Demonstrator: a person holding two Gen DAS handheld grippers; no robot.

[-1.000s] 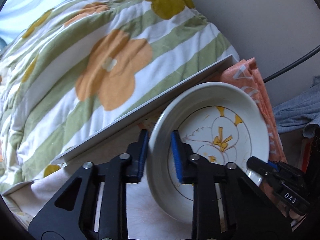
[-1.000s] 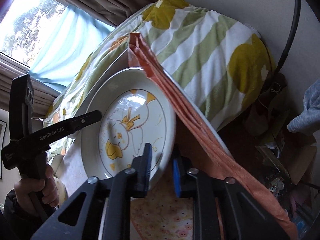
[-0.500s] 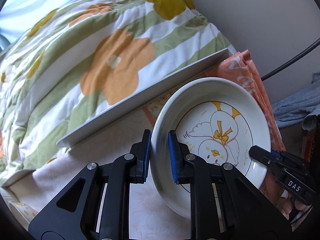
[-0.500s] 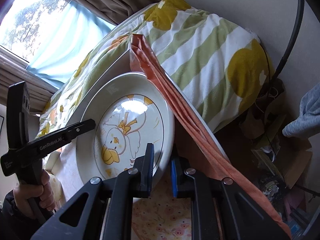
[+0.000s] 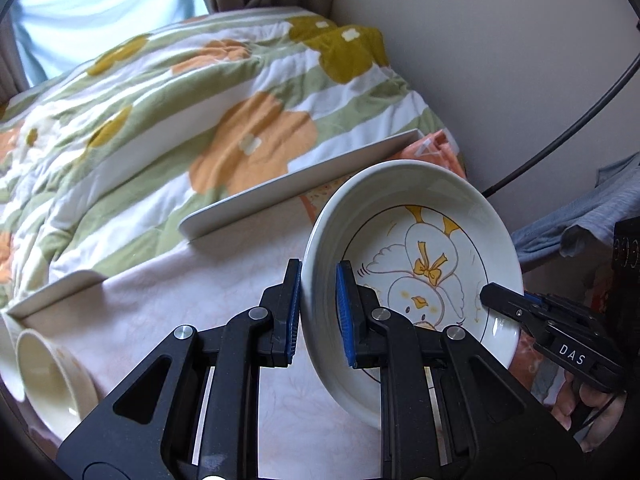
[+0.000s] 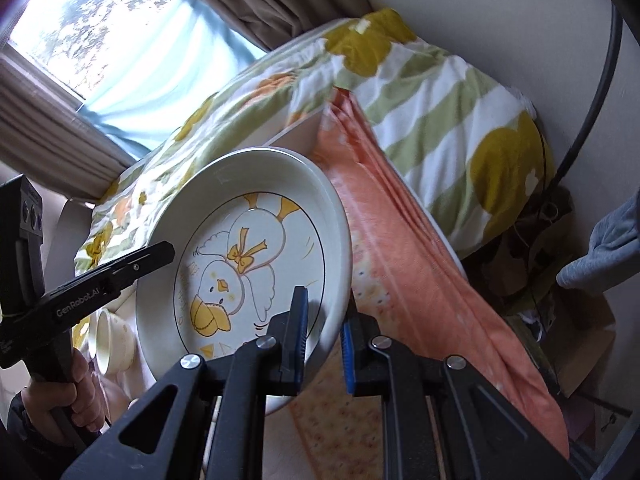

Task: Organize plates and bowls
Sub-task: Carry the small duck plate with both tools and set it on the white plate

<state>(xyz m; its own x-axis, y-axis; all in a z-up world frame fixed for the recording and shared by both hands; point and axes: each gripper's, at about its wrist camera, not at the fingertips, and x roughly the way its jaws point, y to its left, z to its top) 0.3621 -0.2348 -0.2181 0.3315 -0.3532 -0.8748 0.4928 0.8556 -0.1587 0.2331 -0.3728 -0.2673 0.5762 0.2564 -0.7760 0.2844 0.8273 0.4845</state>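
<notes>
Duck plate, a deep white dish with a yellow-bowed duck drawn inside a thin dark ring, is held up off the worktop and tilted steeply, pinched at opposite sides of its rim by both tools. Nearest in the left wrist view, the left gripper has its blue-padded fingers closed on the plate's left rim, one pad against the outer wall and one inside. At the plate's lower right rim the right gripper comes in from the side, and the right wrist view shows its fingers clamped over the rim with the wall between the pads. The person's left hand grips the left tool's handle at the lower left of that view. A cream bowl lies on its side near the worktop's left edge, well apart from the plate. The worktop is covered by a pale pink cloth, and a low white rail runs along its far edge. An orange cloth hangs over the worktop's right edge. Beyond the rail lies a flowered quilt in green, white and orange, and behind it a curtained window and a plain wall.
</notes>
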